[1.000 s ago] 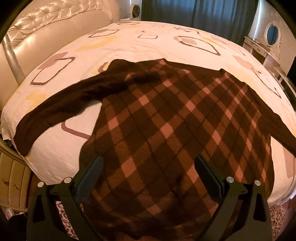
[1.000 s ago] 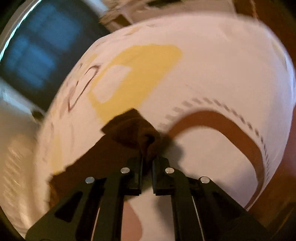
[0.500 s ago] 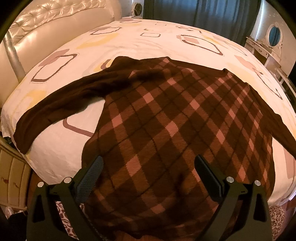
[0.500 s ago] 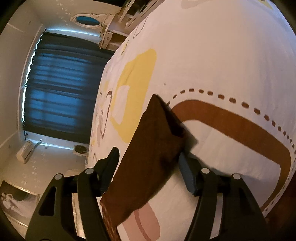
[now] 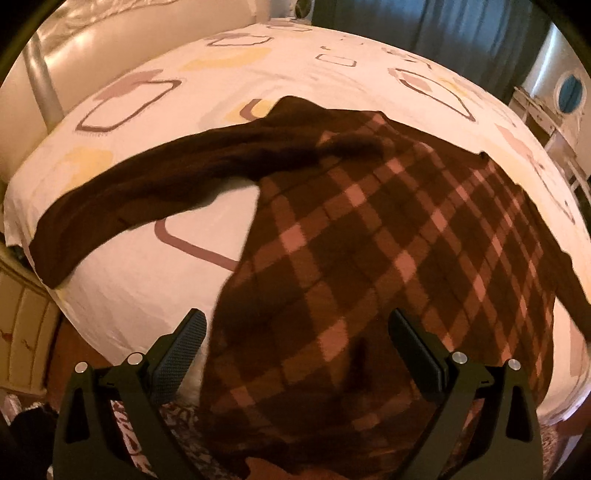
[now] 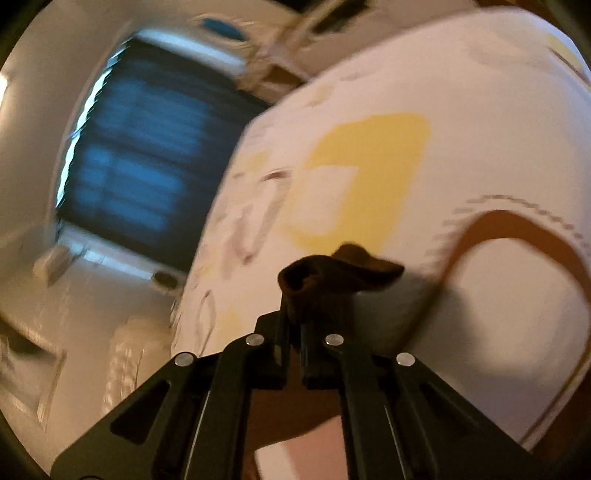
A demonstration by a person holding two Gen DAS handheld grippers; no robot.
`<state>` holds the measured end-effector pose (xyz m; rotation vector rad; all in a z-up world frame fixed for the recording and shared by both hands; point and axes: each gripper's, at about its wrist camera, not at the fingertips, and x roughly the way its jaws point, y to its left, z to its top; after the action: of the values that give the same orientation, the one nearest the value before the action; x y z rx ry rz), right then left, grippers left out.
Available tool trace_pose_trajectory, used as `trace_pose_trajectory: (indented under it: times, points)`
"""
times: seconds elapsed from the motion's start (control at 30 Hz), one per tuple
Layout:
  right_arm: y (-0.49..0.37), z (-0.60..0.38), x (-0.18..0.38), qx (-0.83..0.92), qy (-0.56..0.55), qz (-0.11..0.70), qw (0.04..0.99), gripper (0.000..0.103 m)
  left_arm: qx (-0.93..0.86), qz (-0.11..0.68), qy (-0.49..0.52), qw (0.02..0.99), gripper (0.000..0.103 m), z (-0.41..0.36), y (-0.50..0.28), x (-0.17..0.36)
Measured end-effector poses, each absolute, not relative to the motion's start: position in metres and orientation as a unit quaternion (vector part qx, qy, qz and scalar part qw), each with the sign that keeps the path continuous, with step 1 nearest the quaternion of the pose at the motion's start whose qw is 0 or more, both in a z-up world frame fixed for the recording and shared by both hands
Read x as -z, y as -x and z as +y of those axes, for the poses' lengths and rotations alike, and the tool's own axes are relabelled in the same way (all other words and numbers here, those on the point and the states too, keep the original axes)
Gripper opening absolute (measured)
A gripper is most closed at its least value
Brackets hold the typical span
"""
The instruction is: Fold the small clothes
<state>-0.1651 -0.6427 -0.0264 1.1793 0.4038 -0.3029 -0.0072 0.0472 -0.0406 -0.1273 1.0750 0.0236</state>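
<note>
From the left wrist, a bed with a white sheet printed in yellow and brown shapes fills the view, a padded headboard at far left and dark curtains beyond. A brown checked sweater lies spread flat, one sleeve stretched left. The left gripper hangs wide open above its hem, holding nothing. From the right wrist, blurred, the right gripper is clamped tight on a brown cuff above the sheet, a window at far left.
</note>
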Motion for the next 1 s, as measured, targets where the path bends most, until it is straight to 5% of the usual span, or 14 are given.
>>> trace_pose_trajectory:
  times: [0.37, 0.67, 1.0]
  points:
    - [0.022, -0.406, -0.057, -0.053, -0.380, 0.266, 0.884, 0.003, 0.008, 0.455, 0.037, 0.890, 0.098, 0.080, 0.019, 0.011]
    - [-0.039, -0.202, -0.021, -0.153, -0.272, 0.379, 0.871, 0.003, 0.021, 0.441, 0.047, 0.896, 0.098, 0.102, 0.030, 0.012]
    - [-0.058, -0.087, 0.037, -0.198, -0.186, 0.460, 0.845, 0.003, 0.025, 0.450, 0.085, 0.889, 0.098, 0.119, 0.028, 0.027]
